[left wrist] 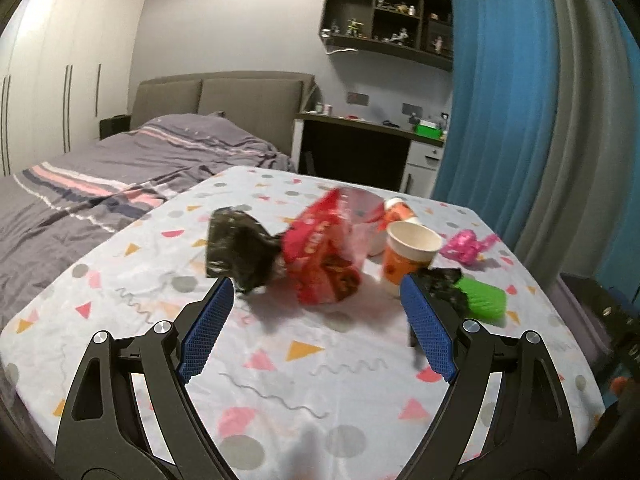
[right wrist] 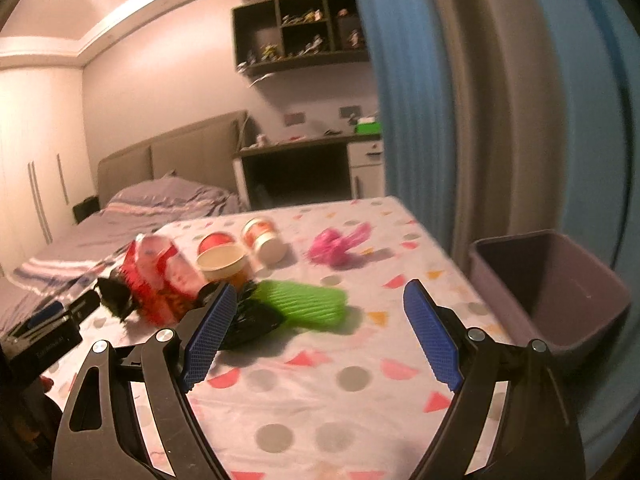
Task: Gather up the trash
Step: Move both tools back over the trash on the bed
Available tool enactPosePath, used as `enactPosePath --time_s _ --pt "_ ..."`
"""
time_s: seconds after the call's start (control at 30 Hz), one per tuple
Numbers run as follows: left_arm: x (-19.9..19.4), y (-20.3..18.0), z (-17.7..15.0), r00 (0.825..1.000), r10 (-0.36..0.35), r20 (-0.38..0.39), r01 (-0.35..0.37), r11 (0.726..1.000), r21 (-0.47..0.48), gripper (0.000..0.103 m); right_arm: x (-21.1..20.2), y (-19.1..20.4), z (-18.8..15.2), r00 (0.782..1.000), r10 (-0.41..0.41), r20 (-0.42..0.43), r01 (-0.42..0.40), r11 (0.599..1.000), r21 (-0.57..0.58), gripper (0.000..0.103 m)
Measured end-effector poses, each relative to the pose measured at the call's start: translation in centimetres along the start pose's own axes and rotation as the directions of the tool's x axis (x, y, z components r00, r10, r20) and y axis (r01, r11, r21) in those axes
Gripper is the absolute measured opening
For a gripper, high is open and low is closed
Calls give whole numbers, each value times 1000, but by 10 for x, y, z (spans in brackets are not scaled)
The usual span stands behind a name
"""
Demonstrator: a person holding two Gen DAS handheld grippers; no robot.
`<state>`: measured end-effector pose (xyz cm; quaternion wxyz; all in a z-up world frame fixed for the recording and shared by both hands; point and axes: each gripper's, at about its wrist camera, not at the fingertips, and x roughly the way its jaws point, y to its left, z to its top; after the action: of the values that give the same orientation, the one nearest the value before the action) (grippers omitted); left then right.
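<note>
Presently both our left gripper [left wrist: 316, 328] and right gripper [right wrist: 316, 332] gape wide and empty; we should centre one wrapper [left wrist: 320, 256], at twelve o'clock, before closing.

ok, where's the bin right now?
The bin shows only in the right wrist view, at its right edge: off the table, beside its right side and in front of the blue curtain. It looks empty.

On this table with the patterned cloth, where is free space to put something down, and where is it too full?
Free: the near strip of the tablecloth in front of both tools, and the right part between the green ribbed item, the pink wrapper and the bin. Crowded: the middle-left, where red bag, paper cup and black bag lie close together.
</note>
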<state>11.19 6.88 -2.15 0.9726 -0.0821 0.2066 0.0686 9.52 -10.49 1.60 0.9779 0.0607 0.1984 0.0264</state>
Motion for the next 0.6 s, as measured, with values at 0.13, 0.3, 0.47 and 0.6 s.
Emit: enactPosePath --time_s 0.13,0.3,0.47,0.6 --pt "1 11 2 1000 30 11 -30 1000 -4 84 21 26 -4 998 35 -50 -37 999 -33 83" --pt "6 25 3 999 49 5 -49 999 -21 84 49 51 -8 992 62 -114 -70 996 -63 83" --pt "10 32 5 998 59 5 -59 998 -29 84 70 72 -11 986 63 -156 -80 992 -102 83" --pt "13 38 8 998 61 1 -61 998 -33 84 87 82 -11 979 53 -195 -77 990 -118 80"
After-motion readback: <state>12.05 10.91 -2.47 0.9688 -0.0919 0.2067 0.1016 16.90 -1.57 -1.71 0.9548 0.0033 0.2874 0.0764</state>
